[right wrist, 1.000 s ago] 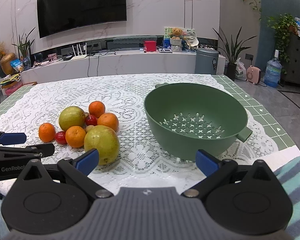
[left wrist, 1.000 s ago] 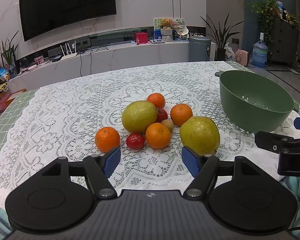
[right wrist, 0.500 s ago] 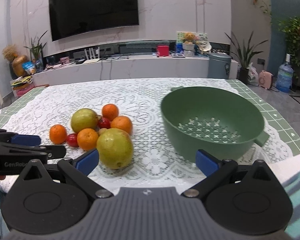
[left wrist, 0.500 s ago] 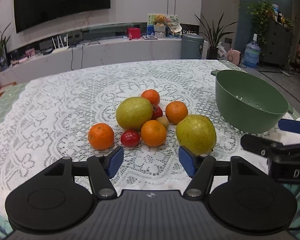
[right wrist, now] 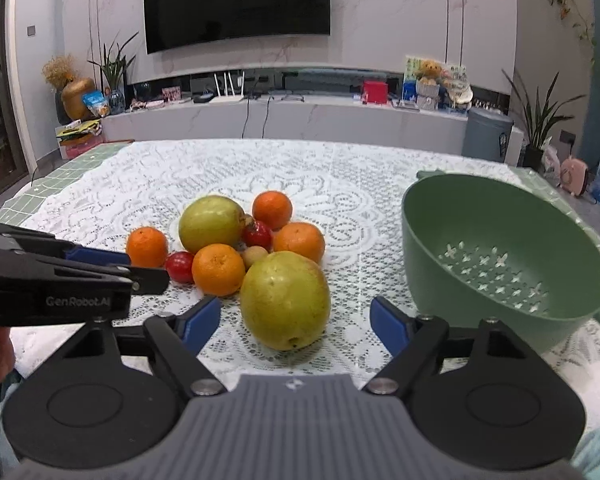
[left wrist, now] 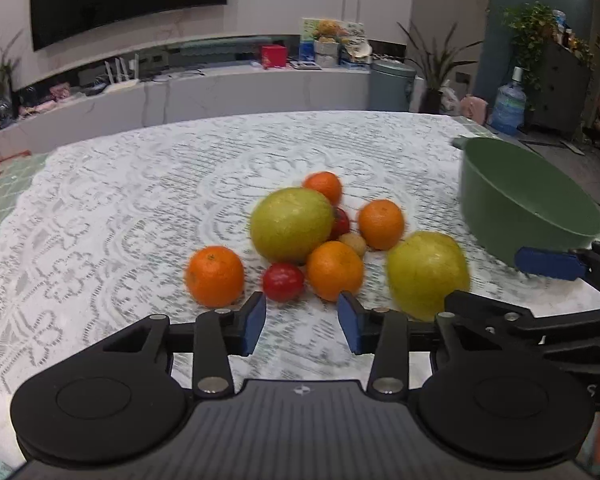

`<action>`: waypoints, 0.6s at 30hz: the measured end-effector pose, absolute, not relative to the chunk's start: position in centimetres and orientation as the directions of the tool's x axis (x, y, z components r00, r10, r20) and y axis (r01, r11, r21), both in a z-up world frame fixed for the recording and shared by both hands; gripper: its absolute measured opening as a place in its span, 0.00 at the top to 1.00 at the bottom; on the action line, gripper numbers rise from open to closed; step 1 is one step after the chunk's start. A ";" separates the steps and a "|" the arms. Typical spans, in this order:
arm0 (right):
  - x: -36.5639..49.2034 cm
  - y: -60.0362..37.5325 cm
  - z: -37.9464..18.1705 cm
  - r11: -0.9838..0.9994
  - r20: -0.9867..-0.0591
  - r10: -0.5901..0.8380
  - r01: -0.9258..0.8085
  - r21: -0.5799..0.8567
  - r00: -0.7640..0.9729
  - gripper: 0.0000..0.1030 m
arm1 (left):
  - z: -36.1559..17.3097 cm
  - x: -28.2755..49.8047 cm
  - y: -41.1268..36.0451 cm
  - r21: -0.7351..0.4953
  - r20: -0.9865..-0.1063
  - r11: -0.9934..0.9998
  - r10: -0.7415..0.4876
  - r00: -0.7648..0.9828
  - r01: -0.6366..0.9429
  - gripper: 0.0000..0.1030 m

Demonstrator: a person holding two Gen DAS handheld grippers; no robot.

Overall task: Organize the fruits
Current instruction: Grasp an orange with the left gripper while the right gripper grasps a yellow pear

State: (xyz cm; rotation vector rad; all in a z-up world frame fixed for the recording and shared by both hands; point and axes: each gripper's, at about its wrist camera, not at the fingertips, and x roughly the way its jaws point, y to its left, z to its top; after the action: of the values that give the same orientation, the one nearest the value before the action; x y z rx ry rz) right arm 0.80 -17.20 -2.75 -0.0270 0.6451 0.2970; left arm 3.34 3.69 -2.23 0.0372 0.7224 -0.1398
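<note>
A heap of fruit lies mid-table: two large yellow-green fruits (right wrist: 285, 298) (right wrist: 211, 223), several oranges (right wrist: 218, 269), red tomatoes (right wrist: 180, 266) and a small tan fruit (right wrist: 254, 257). A green colander bowl (right wrist: 500, 256) stands to the right, empty. My right gripper (right wrist: 296, 318) is open, its blue pads on either side of the nearest green fruit, just short of it. My left gripper (left wrist: 302, 322) is open and empty, just in front of a tomato (left wrist: 283, 281) and an orange (left wrist: 334, 270). The near green fruit (left wrist: 428, 274) lies to its right.
The table carries a white lace cloth (right wrist: 180, 176) with green tiled edges. The left gripper's body (right wrist: 52, 280) juts in at the left of the right wrist view. A TV wall and a low shelf stand behind the table.
Both grippers have moved forward toward the fruit heap. The right gripper has swung left so the near green fruit sits between its pads. The left gripper's pads have drawn somewhat closer together.
</note>
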 end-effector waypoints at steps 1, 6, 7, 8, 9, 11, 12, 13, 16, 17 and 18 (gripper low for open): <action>1.1 -17.2 -2.9 0.956 -0.603 0.270 -0.282 0.077 0.750 0.29 | -2.3 3.5 3.9 0.000 -0.656 0.993 -0.092 0.749 0.122 0.53; 2.2 -16.7 -3.6 0.955 -0.615 0.279 -0.280 0.099 0.737 0.29 | -2.6 5.0 5.5 0.015 -0.659 0.999 -0.030 0.751 0.052 0.52; 2.4 -16.6 -3.8 0.955 -0.615 0.281 -0.281 0.100 0.737 0.29 | -2.8 5.2 5.6 0.019 -0.663 0.999 -0.017 0.749 0.039 0.52; 2.6 -16.5 -3.9 0.954 -0.614 0.283 -0.284 0.099 0.737 0.29 | -3.0 5.6 5.8 0.029 -0.667 0.999 -0.001 0.745 0.027 0.51; 2.7 -16.4 -4.1 0.952 -0.611 0.286 -0.289 0.097 0.738 0.29 | -3.2 5.9 6.0 0.041 -0.668 0.999 0.015 0.744 0.016 0.49; 2.9 -16.3 -4.3 0.948 -0.610 0.299 -0.299 0.106 0.734 0.29 | -3.4 6.2 6.3 0.056 -0.659 0.998 0.038 0.751 -0.002 0.46; 3.0 -16.3 -4.5 0.948 -0.608 0.304 -0.298 0.114 0.733 0.29 | -3.5 6.4 6.4 0.057 -0.655 0.998 0.044 0.754 -0.010 0.43; 3.1 -16.3 -4.6 0.948 -0.607 0.304 -0.295 0.119 0.734 0.29 | -3.6 6.5 6.5 0.055 -0.653 0.998 0.045 0.756 -0.012 0.42; 3.5 -16.1 -5.0 0.951 -0.605 0.297 -0.286 0.118 0.739 0.29 | -3.9 6.9 6.5 0.065 -0.646 0.998 0.053 0.762 -0.014 0.42; 3.6 -16.2 -5.0 0.951 -0.606 0.296 -0.284 0.119 0.738 0.29 | -4.0 7.1 6.5 0.066 -0.648 0.998 0.053 0.760 -0.014 0.41; 3.7 -16.2 -5.1 0.951 -0.608 0.295 -0.285 0.118 0.737 0.29 | -4.1 7.2 6.6 0.057 -0.649 0.998 0.045 0.760 -0.010 0.40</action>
State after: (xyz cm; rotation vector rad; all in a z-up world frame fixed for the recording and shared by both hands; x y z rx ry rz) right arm 3.71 -16.15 -5.08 0.0170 0.6711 0.3185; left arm 7.18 6.61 -4.12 0.0515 0.7077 0.0298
